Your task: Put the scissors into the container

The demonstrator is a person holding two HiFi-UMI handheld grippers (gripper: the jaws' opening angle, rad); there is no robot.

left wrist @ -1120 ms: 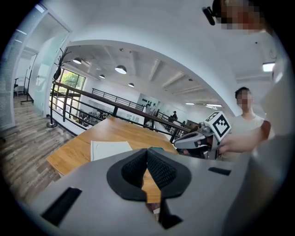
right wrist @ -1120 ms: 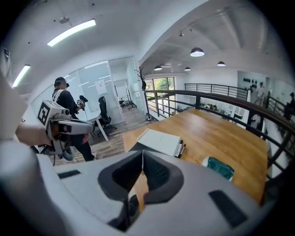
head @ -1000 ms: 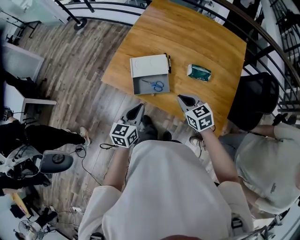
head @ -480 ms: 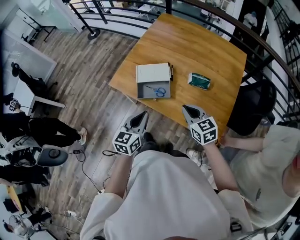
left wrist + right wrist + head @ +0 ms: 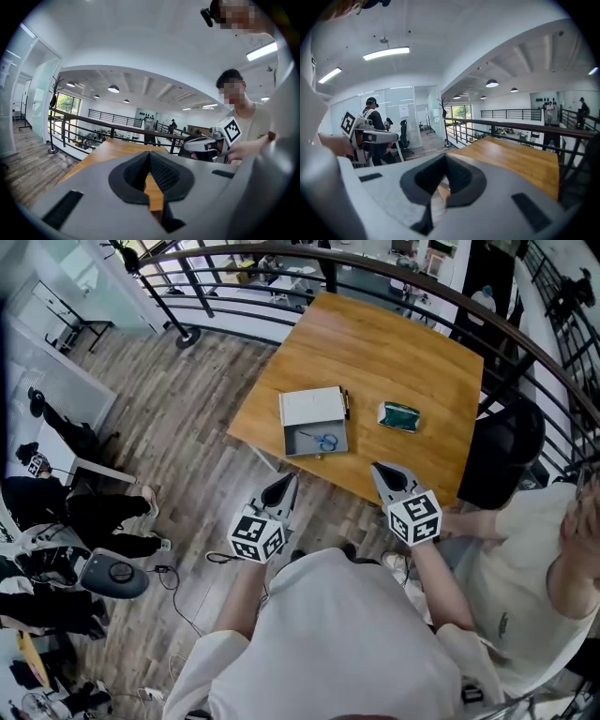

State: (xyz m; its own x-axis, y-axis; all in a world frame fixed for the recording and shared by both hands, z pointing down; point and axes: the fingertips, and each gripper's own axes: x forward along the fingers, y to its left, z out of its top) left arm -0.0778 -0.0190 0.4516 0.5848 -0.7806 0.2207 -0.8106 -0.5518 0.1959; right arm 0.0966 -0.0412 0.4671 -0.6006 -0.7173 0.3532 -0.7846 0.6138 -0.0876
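Table ahead, left gripper, right gripper, both closed, pointing forward

Scissors: in the container
Container: on the counter, near its front edge
Packet: on the counter, right of the container, apart from it

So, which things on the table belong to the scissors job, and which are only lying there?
Job: scissors, already lying inside the container; its white lid.
Lying about: green packet; dark pen beside the lid.
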